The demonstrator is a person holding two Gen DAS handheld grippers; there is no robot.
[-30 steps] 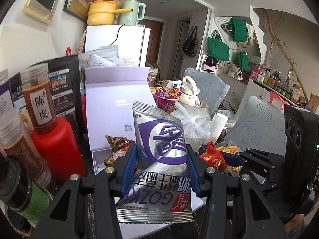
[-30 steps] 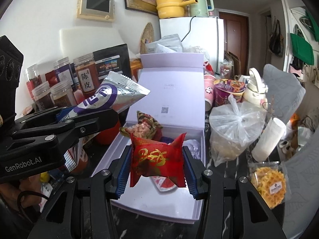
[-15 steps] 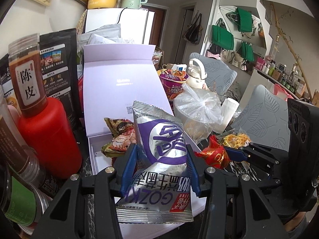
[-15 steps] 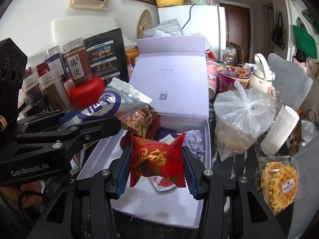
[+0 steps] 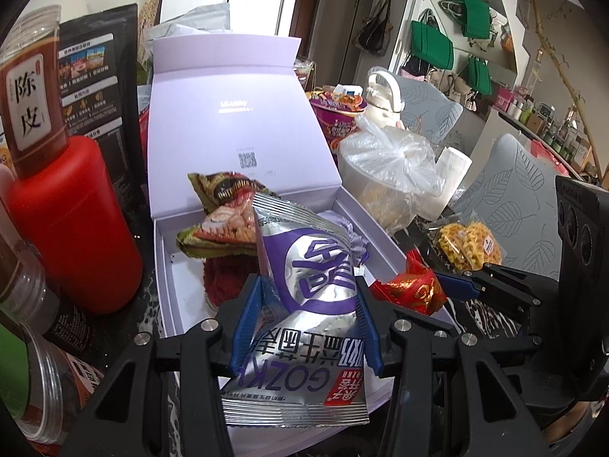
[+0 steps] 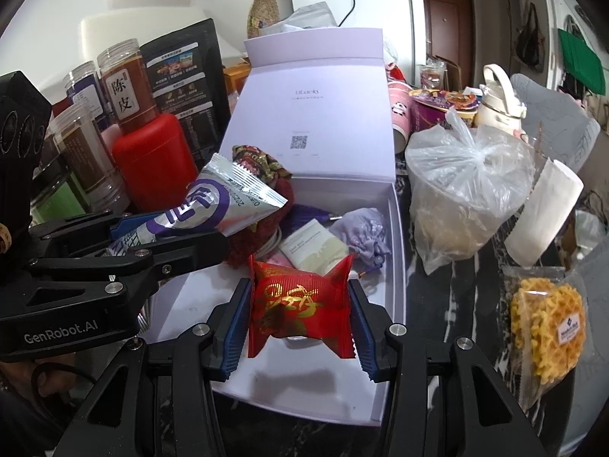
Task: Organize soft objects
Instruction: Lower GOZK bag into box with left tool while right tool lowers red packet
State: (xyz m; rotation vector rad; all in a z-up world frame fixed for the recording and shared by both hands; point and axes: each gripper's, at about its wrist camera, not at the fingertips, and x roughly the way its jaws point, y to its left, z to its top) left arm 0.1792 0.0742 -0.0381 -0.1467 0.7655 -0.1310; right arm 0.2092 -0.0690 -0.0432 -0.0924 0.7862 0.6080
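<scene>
My left gripper is shut on a silver and purple snack packet and holds it over the near left part of the open lilac box. The packet also shows in the right wrist view. My right gripper is shut on a red and gold packet, above the box's near end. Inside the box lie a patterned snack bag, a dark red knit piece, a lilac pouch and a pale sachet.
A red bottle and several jars stand left of the box. A tied plastic bag, a paper roll and a packet of yellow waffle crisps sit to the right. The box lid stands upright behind.
Both grippers have moved forward and down toward the box, each still holding its packet. The box interior now looks nearer and larger.
</scene>
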